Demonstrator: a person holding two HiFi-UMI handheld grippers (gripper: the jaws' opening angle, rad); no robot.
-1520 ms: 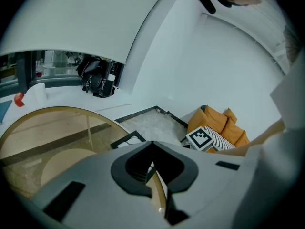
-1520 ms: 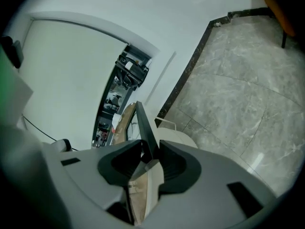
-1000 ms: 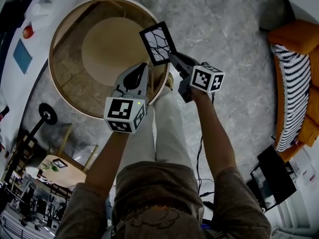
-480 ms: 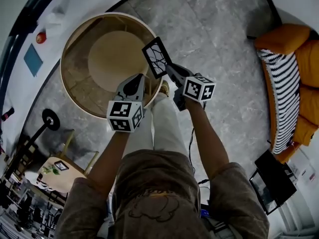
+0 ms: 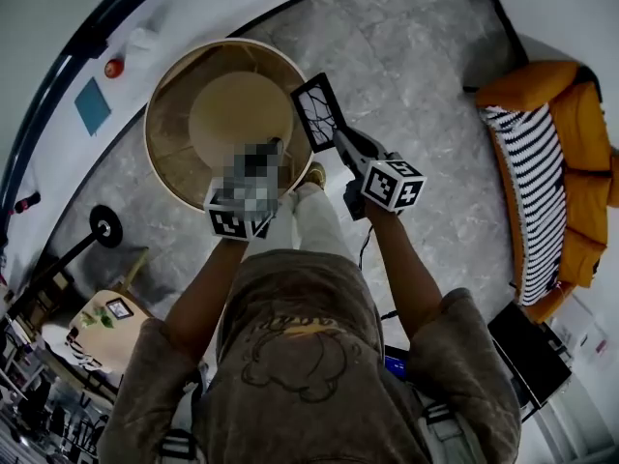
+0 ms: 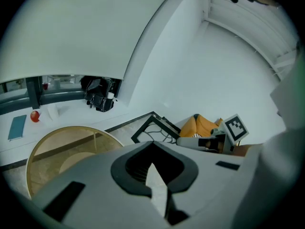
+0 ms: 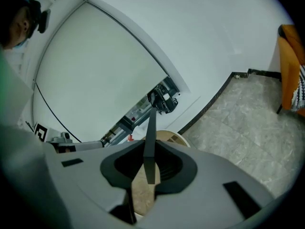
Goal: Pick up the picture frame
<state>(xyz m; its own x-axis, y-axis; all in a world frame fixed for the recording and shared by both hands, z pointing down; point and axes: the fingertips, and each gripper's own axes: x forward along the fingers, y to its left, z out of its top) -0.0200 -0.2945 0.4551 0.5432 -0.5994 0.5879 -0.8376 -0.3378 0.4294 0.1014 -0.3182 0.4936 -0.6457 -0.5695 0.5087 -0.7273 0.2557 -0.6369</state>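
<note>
Over the round tabletop's [image 5: 157, 167] near rim, the right tool [image 5: 338, 141] clamps the picture frame [image 5: 317, 112] by its lower edge, keeping it clear of the surface, evidently picked up; the left tool [image 6: 152, 168] sits closed and empty alongside.

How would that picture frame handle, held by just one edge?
Probably stiff: the frame juts out flat from the right gripper, which pinches one edge only. Likely light, since that small grip carries it clear of the table. Thin and smooth-looking, so it may pivot or slip.
</note>
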